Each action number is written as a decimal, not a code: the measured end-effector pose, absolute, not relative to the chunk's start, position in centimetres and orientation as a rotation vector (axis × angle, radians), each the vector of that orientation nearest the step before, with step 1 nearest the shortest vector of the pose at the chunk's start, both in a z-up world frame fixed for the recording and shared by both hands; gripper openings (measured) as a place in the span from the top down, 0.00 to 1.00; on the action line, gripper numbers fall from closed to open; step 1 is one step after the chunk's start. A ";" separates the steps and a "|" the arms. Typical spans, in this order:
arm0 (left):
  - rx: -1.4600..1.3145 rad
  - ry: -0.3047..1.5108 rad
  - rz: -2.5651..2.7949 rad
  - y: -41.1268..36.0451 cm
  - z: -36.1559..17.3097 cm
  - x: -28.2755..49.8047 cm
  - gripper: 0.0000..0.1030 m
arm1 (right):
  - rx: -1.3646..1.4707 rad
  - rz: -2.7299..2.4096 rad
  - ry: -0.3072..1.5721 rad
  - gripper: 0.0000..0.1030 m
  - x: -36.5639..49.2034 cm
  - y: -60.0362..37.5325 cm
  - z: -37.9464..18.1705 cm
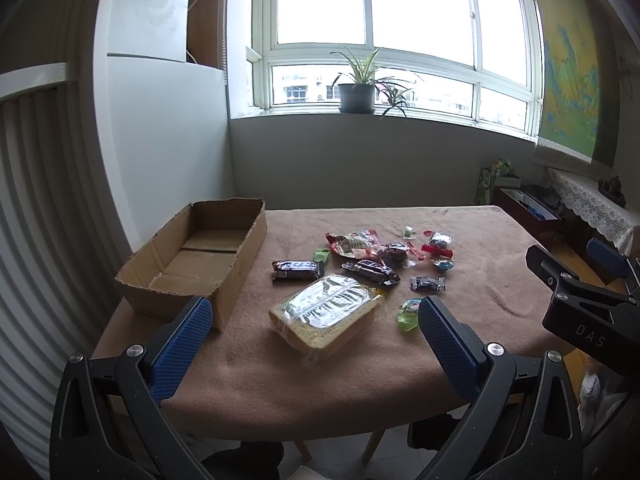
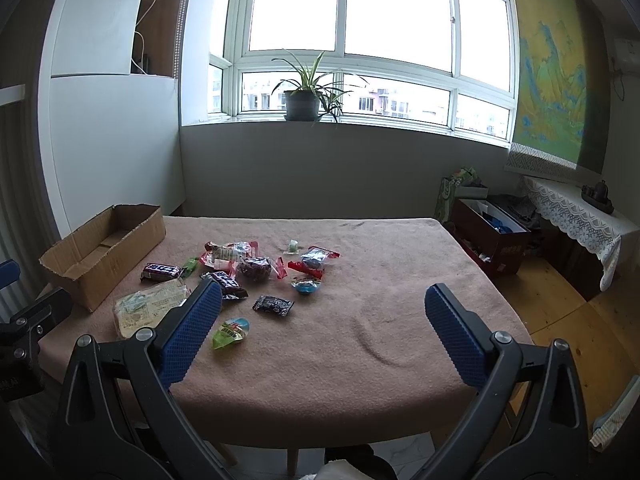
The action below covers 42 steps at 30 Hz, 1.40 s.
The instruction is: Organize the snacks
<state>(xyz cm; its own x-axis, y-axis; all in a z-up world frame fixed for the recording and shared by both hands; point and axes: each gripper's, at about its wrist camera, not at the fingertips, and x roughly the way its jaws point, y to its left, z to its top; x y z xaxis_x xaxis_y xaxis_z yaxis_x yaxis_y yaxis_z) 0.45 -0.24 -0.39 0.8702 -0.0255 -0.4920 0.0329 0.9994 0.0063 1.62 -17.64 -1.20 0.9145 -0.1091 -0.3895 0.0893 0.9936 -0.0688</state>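
Several wrapped snacks lie scattered mid-table on a pink cloth point(image 1: 460, 216). Nearest is a clear-wrapped pack of biscuits point(image 1: 326, 310) point(image 2: 150, 306). Behind it lie two dark chocolate bars point(image 1: 298, 269) point(image 1: 370, 271), a small black packet point(image 1: 427, 283) point(image 2: 273, 305), a green jelly cup point(image 1: 409, 314) point(image 2: 232, 331) and red-wrapped sweets point(image 1: 352, 243) point(image 2: 228, 254). An open cardboard box point(image 1: 240, 264) point(image 2: 116, 258) stands at the table's left. My left gripper point(image 1: 316, 320) hovers open above the near edge, over the biscuits. My right gripper point(image 2: 323, 308) is open too, over bare cloth right of the pile.
The cloth point(image 2: 360, 340) is bare on its right half and near the front edge. A potted plant point(image 1: 356, 94) stands on the windowsill. Right of the table sit a dark red box point(image 2: 494, 240) on the wooden floor and a lace-covered cabinet point(image 2: 576, 216).
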 end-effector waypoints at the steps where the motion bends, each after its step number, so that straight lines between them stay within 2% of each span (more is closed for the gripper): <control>1: 0.014 0.514 -0.030 -0.2 -0.4 0.5 0.01 | -0.051 -0.103 0.404 0.00 1.6 -17.6 -1.2; 42: 0.023 0.545 -0.050 -0.4 0.1 1.5 0.01 | -0.048 -0.102 0.428 0.00 1.8 -18.0 -0.7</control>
<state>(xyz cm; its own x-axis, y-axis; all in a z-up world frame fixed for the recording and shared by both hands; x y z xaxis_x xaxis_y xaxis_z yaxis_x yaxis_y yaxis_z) 1.50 -0.37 0.05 0.8538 -0.0412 -0.5190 0.0537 0.9985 0.0090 1.83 -18.01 -0.75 0.9047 -0.1092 -0.4119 0.0889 0.9937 -0.0682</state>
